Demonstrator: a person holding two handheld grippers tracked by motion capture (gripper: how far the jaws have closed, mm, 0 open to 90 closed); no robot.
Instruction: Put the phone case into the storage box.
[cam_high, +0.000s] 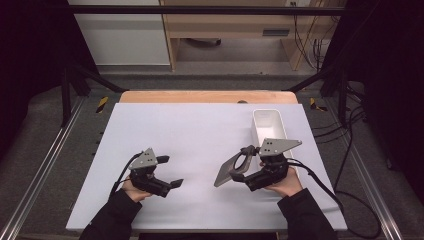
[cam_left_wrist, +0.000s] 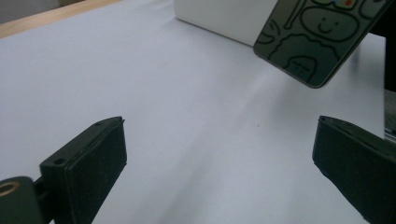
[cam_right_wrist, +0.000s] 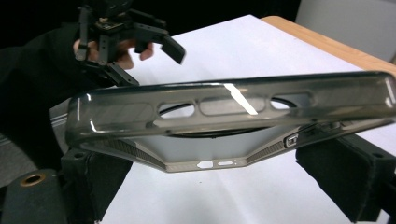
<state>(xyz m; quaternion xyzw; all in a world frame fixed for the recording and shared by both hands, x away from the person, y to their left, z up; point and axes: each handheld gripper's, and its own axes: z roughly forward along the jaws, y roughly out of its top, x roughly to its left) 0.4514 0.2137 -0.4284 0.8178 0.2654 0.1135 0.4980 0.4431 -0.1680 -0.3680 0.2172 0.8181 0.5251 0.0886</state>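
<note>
At the lower right, a phone case (cam_high: 227, 171) is held in the right gripper (cam_high: 243, 169); the left gripper (cam_high: 169, 171), jaws wide, is probably needed next for a handover.

Phone case (cam_left_wrist: 317, 37) drawing cut off by frame edge.

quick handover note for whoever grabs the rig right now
Right gripper: shut on the phone case, held tilted above the mat.
Left gripper: open, holds nothing, low over the mat's left half, facing the case.
White bin: on the mat's far right, just beyond the right gripper; nothing visible inside.
Done: case picked up.
Left: probably pass it to the left gripper or set it in the bin.
</note>
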